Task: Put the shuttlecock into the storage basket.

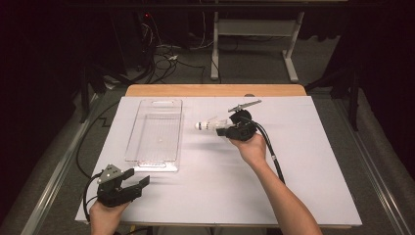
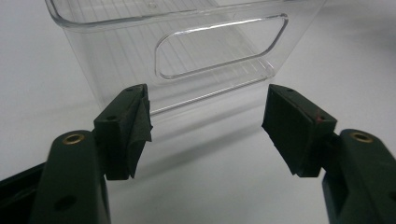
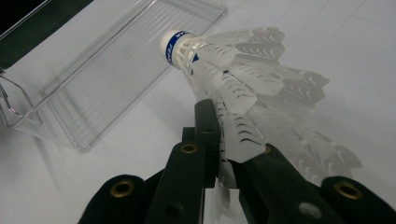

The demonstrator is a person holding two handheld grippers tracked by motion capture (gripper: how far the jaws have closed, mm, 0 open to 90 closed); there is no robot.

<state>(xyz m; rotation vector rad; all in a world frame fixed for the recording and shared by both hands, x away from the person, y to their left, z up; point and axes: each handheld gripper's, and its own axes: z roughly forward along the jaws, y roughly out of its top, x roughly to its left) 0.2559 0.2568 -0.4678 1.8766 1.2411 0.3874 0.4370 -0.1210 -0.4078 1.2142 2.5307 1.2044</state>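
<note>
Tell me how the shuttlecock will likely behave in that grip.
The shuttlecock looks very light, so the right tool should carry it easily. Its thin white feather skirt, pinched between the jaws, probably flexes and could crush under a hard squeeze. Set down, it would likely roll in an arc around its rounded cork end.

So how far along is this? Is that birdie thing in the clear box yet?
Partway. Done: the right hand-held gripper has the shuttlecock clamped by its feathered skirt and lifted off the white table. In hand: carrying it, cork end pointing toward the clear bin. Left: getting it into the bin, which looks empty. The left hand-held gripper waits open near the bin's end.
</note>
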